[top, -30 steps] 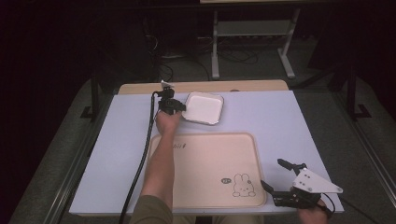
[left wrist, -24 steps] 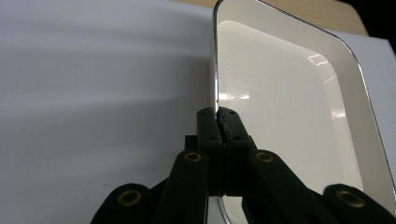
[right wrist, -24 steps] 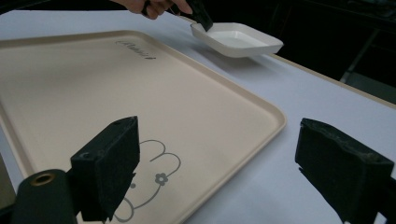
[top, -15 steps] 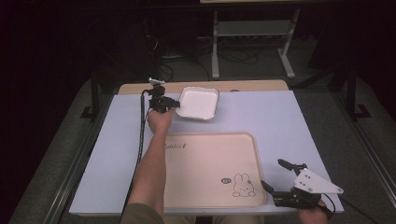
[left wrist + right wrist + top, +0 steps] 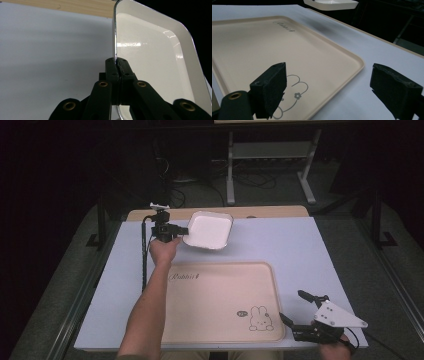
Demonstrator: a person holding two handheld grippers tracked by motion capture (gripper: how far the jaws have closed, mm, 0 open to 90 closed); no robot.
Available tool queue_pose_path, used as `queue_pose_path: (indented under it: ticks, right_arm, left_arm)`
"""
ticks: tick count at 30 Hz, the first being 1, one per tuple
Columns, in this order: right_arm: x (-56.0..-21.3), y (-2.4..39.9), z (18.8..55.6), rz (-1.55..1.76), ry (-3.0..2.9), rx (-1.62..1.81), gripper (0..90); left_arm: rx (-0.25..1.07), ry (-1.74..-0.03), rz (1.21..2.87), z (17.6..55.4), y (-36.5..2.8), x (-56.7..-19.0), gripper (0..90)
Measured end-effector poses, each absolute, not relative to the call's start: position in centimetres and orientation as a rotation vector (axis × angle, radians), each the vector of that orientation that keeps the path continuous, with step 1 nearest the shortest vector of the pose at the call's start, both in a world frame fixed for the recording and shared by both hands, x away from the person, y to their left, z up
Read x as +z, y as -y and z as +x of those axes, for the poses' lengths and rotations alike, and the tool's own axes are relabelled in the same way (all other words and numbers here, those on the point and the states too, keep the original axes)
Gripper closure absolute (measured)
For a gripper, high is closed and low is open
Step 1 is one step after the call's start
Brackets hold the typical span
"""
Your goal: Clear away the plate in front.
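Observation:
A white rectangular dish (image 5: pixel 209 229) hangs in the air over the table's far left part. My left gripper (image 5: pixel 181 229) is shut on its left rim. In the left gripper view the dish (image 5: pixel 152 62) stands on edge to the right, its rim pinched between the jaws of the left gripper (image 5: pixel 117 66). A large beige tray (image 5: pixel 220 300) with a rabbit drawing lies flat at the table's near middle. My right gripper (image 5: pixel 299 309) rests open by the tray's near right corner, nothing between its fingers. The right gripper view has the tray (image 5: pixel 262 45) under the right gripper (image 5: pixel 328 80) and the lifted dish (image 5: pixel 332 5) far off.
The table has a pale blue top (image 5: pixel 310 250) with a wooden strip (image 5: pixel 260 212) along its far edge. A black cable (image 5: pixel 144 255) trails from the left gripper along the forearm. Beyond the table stand a metal frame (image 5: pixel 270 155) and dark floor.
My left gripper has carried the dish up and slightly to the left, off the table. The right gripper has stayed where it was.

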State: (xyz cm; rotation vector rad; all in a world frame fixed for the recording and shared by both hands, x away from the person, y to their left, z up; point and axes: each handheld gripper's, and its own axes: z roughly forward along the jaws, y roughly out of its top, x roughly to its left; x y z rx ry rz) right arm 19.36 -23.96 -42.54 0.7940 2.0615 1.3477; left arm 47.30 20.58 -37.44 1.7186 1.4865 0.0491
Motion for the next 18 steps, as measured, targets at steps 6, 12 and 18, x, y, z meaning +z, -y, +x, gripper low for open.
queue_pose_path:
  ticks: [6,12,18]
  right_arm:
    - [-42.6,23.9,19.4,0.793,-2.062,1.341,13.0]
    - [-42.5,23.9,19.3,0.788,-2.063,1.340,13.0]
    - [-42.5,23.9,19.4,0.794,-2.059,1.337,13.0]
  left_arm:
    - [0.051,-1.441,1.740,46.1,-21.1,-36.4,88.9]
    - [0.053,-1.402,1.754,44.8,-21.4,-35.8,88.9]
    - [0.025,-1.371,1.764,43.6,-21.3,-36.3,88.9]
